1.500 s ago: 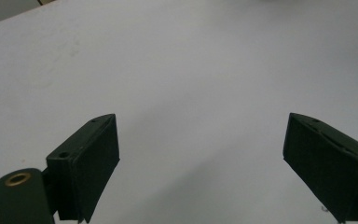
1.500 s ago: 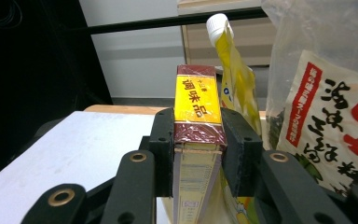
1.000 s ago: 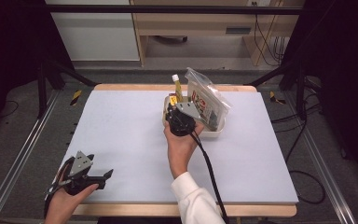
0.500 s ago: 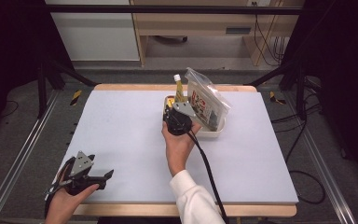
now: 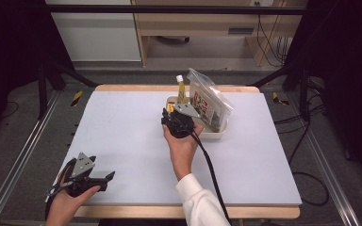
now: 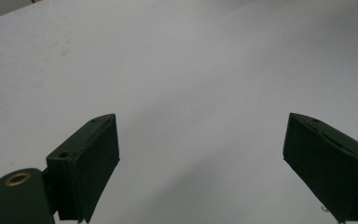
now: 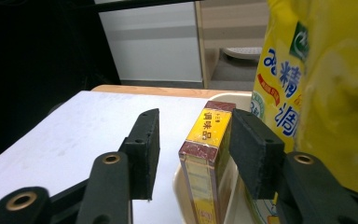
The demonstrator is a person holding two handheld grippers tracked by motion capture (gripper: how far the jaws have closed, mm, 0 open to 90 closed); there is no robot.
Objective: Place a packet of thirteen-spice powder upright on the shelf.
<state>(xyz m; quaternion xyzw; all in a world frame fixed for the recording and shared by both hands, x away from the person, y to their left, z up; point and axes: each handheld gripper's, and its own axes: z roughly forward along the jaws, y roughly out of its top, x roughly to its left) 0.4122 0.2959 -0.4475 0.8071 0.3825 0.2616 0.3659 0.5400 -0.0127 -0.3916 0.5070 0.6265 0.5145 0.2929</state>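
Since a second ago my right gripper (image 7: 191, 154) jaws have been opening; released, they straddle the yellow box (image 7: 208, 158), upright in the tray (image 5: 217, 134) at the table's far edge. Left gripper (image 5: 104, 178) idles open, near-left corner.

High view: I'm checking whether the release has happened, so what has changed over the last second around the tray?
The right gripper has just been opening its fingers; the small yellow box stands between them in the white tray, with a gap beside the left finger, so it looks let go. Both hands, the left gripper, the yellow bottle and the clear bag stayed put.
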